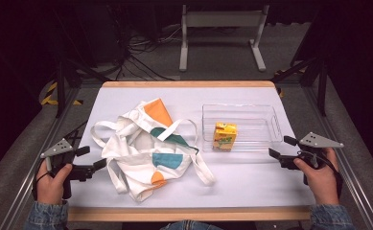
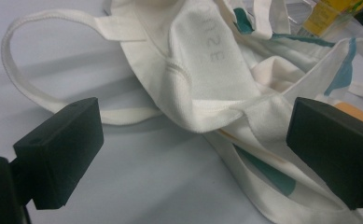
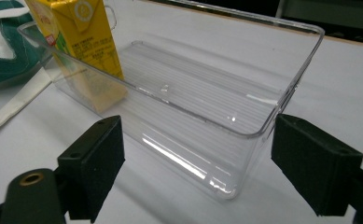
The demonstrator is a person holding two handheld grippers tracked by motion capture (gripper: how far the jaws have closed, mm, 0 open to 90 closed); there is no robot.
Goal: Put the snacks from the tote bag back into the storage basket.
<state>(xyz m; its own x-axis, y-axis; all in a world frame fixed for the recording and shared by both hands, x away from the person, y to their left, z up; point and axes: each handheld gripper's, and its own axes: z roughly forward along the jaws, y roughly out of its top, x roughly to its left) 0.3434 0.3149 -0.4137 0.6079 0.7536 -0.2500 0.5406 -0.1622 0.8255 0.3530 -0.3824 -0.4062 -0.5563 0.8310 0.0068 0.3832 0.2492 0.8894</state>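
The left gripper (image 1: 90,158) stood on the white table (image 1: 251,179) at the left edge of the crumpled tote bag (image 1: 145,153), with its jaws spread wide and nothing between them. In the left gripper view the bag's (image 2: 207,70) folded white cloth lay just in front of the jaws, a little nearer to the right one, but I could not tell if it touched. The right gripper (image 1: 281,148) was near the right end of the clear plastic bin (image 1: 270,125), jaws also apart and empty; in the right gripper view the bin's (image 3: 282,93) near corner sat between and just ahead of the jaws.

There was one bag, one bin and one juice carton (image 1: 225,136). The carton stood upright inside the bin, at its left end. It was yellow and orange with some green print. The bag was white with orange and teal patches, and its long handles (image 1: 100,129) lay loose on the table.
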